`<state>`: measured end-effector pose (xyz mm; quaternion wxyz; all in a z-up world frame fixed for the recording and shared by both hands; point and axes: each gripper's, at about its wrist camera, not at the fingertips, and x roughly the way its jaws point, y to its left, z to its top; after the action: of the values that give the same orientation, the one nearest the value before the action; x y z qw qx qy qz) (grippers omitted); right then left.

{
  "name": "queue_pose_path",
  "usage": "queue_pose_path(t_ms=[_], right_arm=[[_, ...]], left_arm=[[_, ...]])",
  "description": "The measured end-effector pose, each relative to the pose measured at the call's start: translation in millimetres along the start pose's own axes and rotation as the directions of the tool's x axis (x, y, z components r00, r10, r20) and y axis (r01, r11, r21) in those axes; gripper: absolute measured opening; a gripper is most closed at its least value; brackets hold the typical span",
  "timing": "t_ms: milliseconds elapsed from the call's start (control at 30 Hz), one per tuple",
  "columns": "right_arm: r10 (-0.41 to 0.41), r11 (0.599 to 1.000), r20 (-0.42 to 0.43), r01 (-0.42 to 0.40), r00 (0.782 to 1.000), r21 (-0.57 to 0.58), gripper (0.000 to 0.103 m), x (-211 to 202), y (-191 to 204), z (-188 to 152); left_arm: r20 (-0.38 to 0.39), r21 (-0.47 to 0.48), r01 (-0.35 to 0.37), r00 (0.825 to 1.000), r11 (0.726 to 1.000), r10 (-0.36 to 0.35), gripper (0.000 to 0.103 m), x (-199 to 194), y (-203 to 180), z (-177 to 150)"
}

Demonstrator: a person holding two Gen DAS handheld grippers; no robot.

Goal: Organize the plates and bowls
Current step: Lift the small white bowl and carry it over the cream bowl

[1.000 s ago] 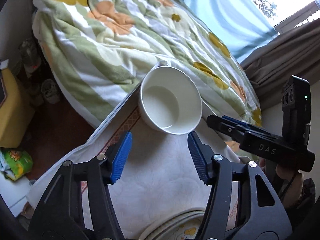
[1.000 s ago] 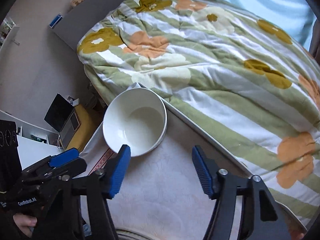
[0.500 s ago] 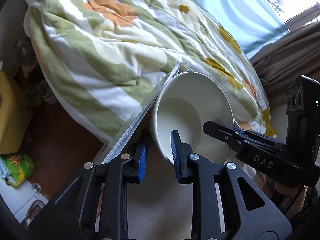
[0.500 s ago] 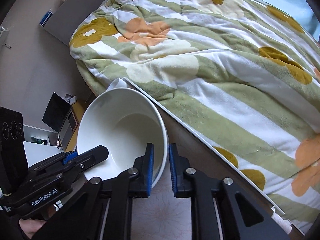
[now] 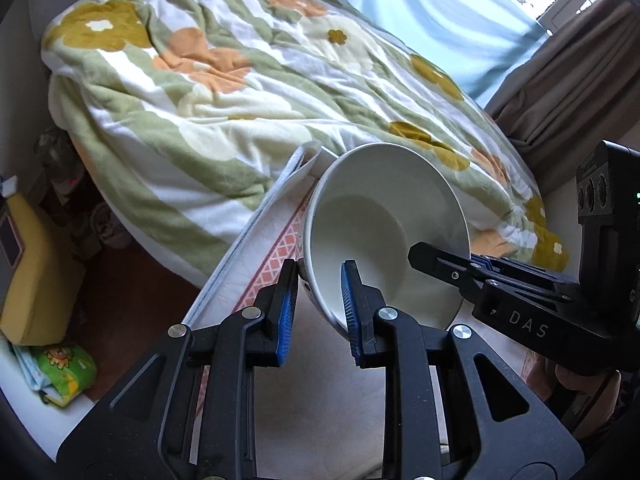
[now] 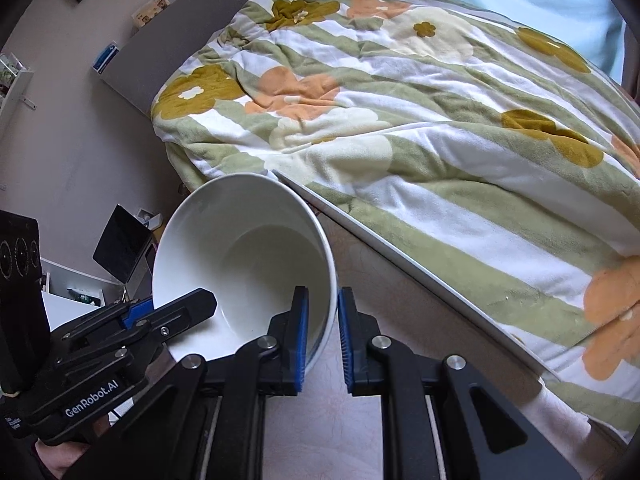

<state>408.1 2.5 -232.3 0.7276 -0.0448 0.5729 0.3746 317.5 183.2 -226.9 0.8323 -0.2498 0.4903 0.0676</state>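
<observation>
A plain white bowl [image 5: 384, 224] [image 6: 248, 256] is at the far corner of the cloth-covered table [image 5: 320, 392], tipped with its mouth toward me. My left gripper [image 5: 318, 280] is shut on the near left part of its rim, one blue pad inside and one outside. My right gripper [image 6: 322, 300] is shut on the near right part of the rim in the same way. Each gripper also shows in the other's view: the right gripper [image 5: 424, 254] reaching in from the right, the left gripper [image 6: 200, 300] from the lower left. The bowl's underside is hidden.
A bed with a floral green, white and orange duvet [image 5: 224, 92] [image 6: 440, 120] lies right behind the table edge [image 6: 400, 248]. A yellow box [image 5: 32, 264] and a green packet [image 5: 64, 368] lie on the floor at left. Curtains [image 5: 560, 80] hang at the back right.
Both grippers went from wide open to shut on the bowl's rim. The bowl, which sat flat on the table, now tips toward me between them.
</observation>
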Motion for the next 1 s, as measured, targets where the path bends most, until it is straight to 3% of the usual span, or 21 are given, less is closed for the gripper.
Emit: queue_pose_path(t_ms=[233,467,733,1000], right_arm=[[-0.032,0.998,0.098,0.027,0.995,0.05,0.014,-87.4,0.2,-43.7],[-0.125,0.986,0.188,0.102,0.974,0.129,0.014,-191.0,-6.7,-119.7],[-0.246,0.945,0.241,0.178,0.939,0.274,0.014,-280.8,-29.7,-239.0],[-0.33,0.876,0.179,0.23,0.927,0.424,0.014,-303.9,-60.0,-335.9]], left_arm=[[0.045,0.116,0.056,0.997,0.992,-0.061,0.02,-66.5,-62.0,-27.5],[0.05,0.262,0.136,0.987,0.956,-0.154,0.02,-126.4,-144.3,-83.9],[-0.055,0.378,0.256,0.965,0.89,-0.255,0.02,-153.3,-222.1,-178.0],[-0.221,0.461,0.325,0.943,0.826,-0.248,0.02,-135.7,-276.4,-271.5]])
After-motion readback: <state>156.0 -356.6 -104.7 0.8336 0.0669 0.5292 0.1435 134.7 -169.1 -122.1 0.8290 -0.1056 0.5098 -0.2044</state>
